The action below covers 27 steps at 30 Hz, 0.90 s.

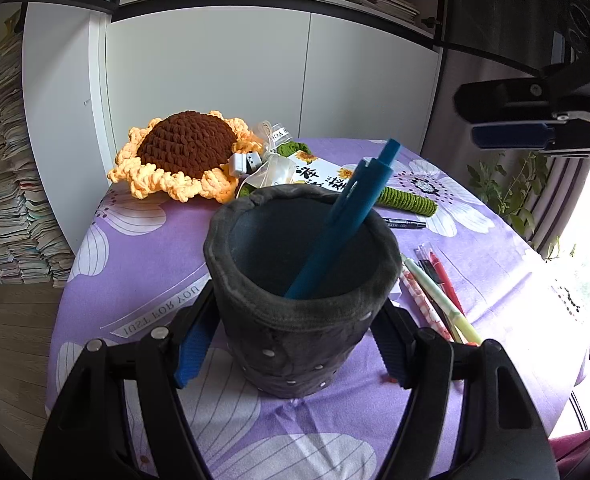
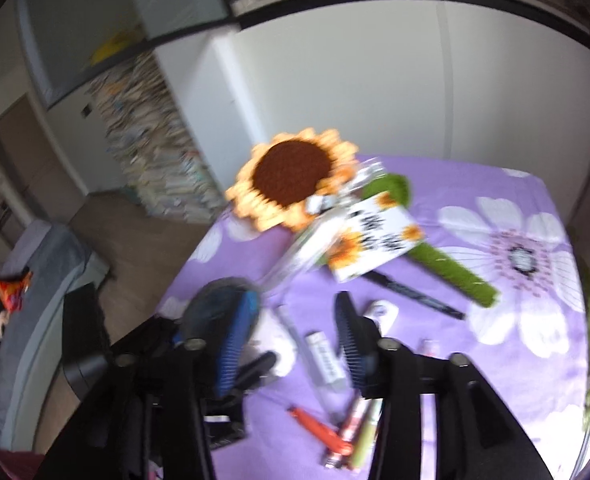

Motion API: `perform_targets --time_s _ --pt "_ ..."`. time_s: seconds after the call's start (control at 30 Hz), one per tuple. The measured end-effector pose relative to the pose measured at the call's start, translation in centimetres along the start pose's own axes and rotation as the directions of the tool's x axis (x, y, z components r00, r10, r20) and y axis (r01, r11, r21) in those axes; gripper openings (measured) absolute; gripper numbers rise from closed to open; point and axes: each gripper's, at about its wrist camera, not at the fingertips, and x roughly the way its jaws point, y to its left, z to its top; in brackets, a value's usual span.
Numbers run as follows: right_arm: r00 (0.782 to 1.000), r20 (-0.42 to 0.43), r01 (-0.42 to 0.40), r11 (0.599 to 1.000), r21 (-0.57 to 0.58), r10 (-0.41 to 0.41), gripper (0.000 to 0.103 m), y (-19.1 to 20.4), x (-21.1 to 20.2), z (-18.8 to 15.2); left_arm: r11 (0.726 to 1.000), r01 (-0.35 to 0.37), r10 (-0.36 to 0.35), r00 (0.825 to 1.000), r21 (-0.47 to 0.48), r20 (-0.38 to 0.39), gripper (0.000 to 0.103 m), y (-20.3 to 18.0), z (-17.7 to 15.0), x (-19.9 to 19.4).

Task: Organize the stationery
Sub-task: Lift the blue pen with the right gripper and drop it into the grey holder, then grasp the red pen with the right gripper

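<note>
- Purple floral tablecloth (image 1: 143, 248) covers the table to its edges; white cabinet (image 1: 255, 72) stands behind.
- Crochet sunflower (image 1: 183, 156) lies at the far side.
- Left gripper (image 1: 291, 344) clamps the dark pen holder (image 1: 295, 320), blue pen (image 1: 343, 220) inside.
- Right gripper (image 2: 295, 340) stands part-open and empty above loose pens (image 2: 351, 432).

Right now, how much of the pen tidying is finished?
Barely started. One blue pen stands in the dark pen cup, which the left gripper clamps. The right gripper is open and empty above the loose pens. Those and the black marker on the purple cloth remain.
</note>
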Motion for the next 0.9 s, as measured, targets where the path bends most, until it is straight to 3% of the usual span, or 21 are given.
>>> perform_targets --time_s 0.13,0.23,0.27,0.33,0.37,0.77,0.9 --pt "0.995 0.049 0.079 0.991 0.106 -0.084 0.057 -4.1 -2.2 0.0 1.000 0.000 0.000 1.000 0.000 0.000 0.071 0.0 0.0 0.0" --pt "0.983 -0.040 0.185 0.969 0.163 -0.181 0.057 -6.9 -0.8 -0.5 1.000 0.000 0.000 1.000 0.000 0.000 0.071 0.0 0.0 0.0" --pt "0.975 -0.093 0.214 0.960 0.179 -0.200 0.049 -7.7 0.3 -0.9 1.000 0.000 0.000 1.000 0.000 0.000 0.071 0.0 0.0 0.0" --pt "0.968 -0.178 0.212 0.954 0.211 -0.175 0.029 -8.8 2.4 -2.2 1.000 0.001 -0.001 1.000 -0.001 0.000 0.071 0.0 0.0 0.0" --pt "0.967 -0.207 0.197 0.955 0.222 -0.151 0.028 -9.2 3.1 -2.8 1.000 0.001 -0.001 1.000 -0.001 0.000 0.071 0.0 0.0 0.0" --pt "0.959 -0.269 0.128 0.984 0.122 -0.091 0.028 -6.8 8.0 -2.6 1.000 0.005 -0.005 1.000 -0.004 -0.003 0.071 0.2 0.0 0.0" --pt "0.950 -0.278 0.184 0.974 0.128 -0.143 0.028 -7.7 8.1 -3.1 1.000 0.009 -0.009 1.000 -0.008 -0.007 0.071 0.3 0.0 0.1"
